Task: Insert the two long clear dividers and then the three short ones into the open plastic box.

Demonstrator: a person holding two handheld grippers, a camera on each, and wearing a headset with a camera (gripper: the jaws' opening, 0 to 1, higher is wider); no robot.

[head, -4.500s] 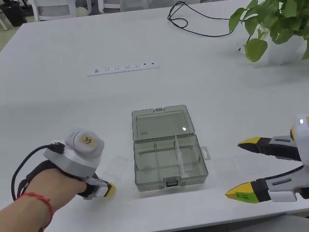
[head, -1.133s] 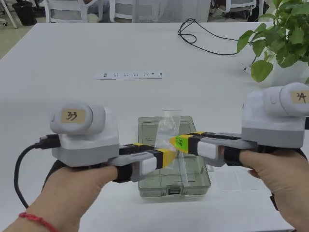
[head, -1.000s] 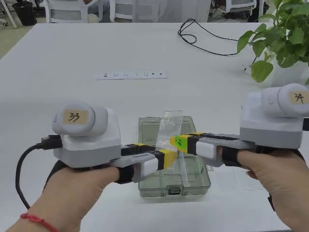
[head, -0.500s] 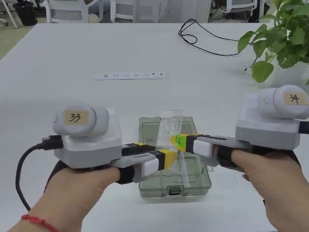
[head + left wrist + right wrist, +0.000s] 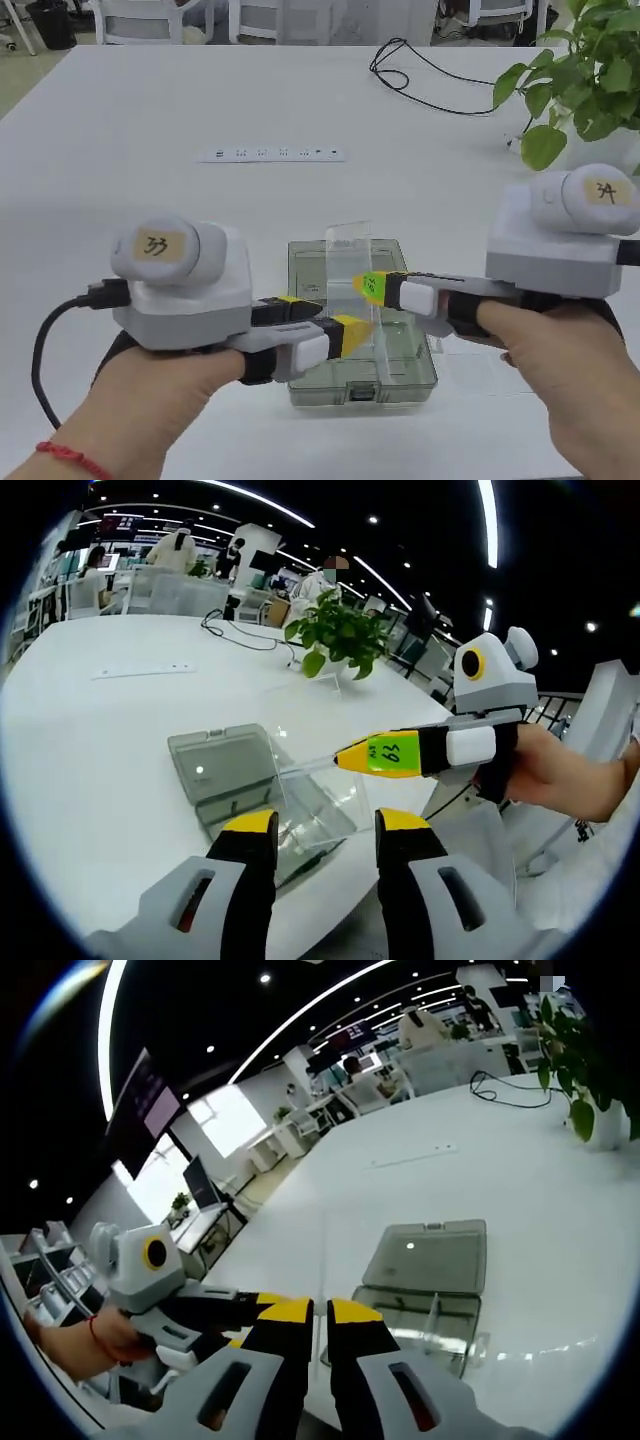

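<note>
Right gripper (image 5: pixel 310 1310) pinches clear divider (image 5: pixel 347 248) upright over box (image 5: pixel 318 386) by bench (image 5: pixel 200 100) front edge; left gripper (image 5: pixel 315 825) jaws wide, just beside

Plant (image 5: pixel 570 70) cut by right edge, box (image 5: pixel 408 362) part-hidden behind left gripper (image 5: pixel 330 318) — clear divider (image 5: pixel 348 250) edges faint.
</note>
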